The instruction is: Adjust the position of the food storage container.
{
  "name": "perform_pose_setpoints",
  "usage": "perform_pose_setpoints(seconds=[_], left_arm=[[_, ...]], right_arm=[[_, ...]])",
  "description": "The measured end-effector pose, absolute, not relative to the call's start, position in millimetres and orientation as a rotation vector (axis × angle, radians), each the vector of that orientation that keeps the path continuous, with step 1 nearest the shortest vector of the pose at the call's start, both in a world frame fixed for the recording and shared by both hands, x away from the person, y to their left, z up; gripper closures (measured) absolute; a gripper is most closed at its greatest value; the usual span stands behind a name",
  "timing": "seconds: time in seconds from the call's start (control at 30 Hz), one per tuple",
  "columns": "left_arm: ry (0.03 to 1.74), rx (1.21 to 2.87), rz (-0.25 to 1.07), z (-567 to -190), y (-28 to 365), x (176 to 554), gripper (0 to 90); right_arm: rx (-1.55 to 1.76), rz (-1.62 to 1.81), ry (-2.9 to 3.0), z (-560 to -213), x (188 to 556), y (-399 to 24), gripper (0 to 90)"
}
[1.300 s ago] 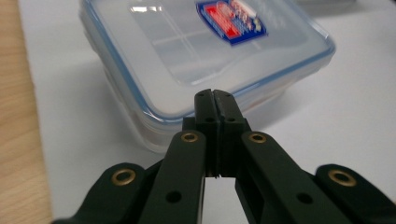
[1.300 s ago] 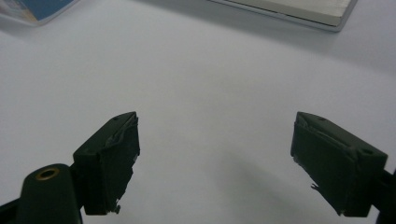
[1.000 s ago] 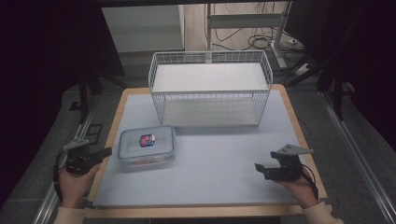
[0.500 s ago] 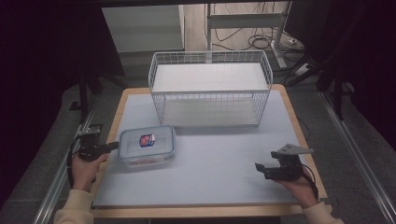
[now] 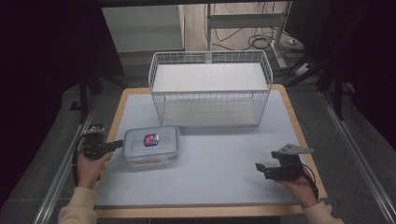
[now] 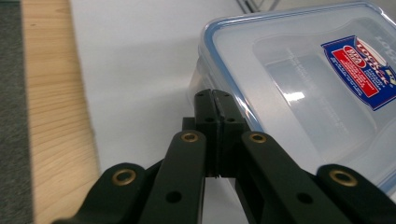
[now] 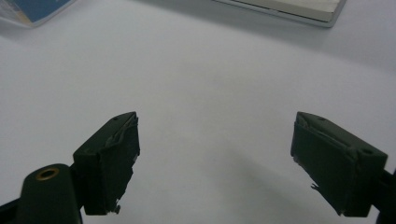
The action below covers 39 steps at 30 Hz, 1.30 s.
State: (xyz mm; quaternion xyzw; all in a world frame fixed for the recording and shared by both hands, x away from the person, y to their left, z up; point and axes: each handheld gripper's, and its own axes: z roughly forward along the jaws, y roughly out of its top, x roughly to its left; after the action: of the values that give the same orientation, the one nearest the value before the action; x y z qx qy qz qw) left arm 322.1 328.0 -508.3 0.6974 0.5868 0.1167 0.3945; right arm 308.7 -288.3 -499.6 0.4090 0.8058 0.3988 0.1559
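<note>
1. High view shows our table [image 5: 210, 186] with a white mat, a wire basket [image 5: 210, 88] at the far middle and a lidded box [image 5: 151, 145] on the near left, well apart from the basket.
2. We hold the left gripper [image 5: 116, 144] at the left edge of the mat, its tip right at the box's left wall. From above we cannot tell whether it touches.
3. Left gripper view puts its jaws pressed together with nothing between them, the tip [image 6: 212, 100] just at the box's [image 6: 299, 88] near corner, under the blue-rimmed lid. We judge this a closed-tip approach, made to nudge the box or to reach a lid clasp, not yet a grasp.
4. The box lies flat, lid on, red-and-blue label [image 6: 362, 70] up. Something reddish seems to lie inside in the high view, but it is too dim to name.
5. We keep the right gripper [image 5: 259, 168] on the near right, well apart from the box and basket. In its own view its jaws stand wide apart over bare mat [image 7: 210, 93], holding nothing.
6. We judge the right hand is parked ready, clear of the left hand's work, and placed so it could steady or take the box if needed.
7. The basket stands empty with its open side facing us, which would suit a box slid or set in from the near side.
</note>
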Motion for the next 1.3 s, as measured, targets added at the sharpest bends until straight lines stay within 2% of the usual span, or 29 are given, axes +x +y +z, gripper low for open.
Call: perform_pose_setpoints(seconds=[0.77,1.3], left_arm=[[1.34,1.811,0.209,-506,257,332,90.0],[1.279,1.868,0.205,-501,202,349,90.0]], right_arm=[[1.162,1.131,2.312,-500,308,-288,15.9],[1.158,1.126,2.315,-500,308,-288,15.9]])
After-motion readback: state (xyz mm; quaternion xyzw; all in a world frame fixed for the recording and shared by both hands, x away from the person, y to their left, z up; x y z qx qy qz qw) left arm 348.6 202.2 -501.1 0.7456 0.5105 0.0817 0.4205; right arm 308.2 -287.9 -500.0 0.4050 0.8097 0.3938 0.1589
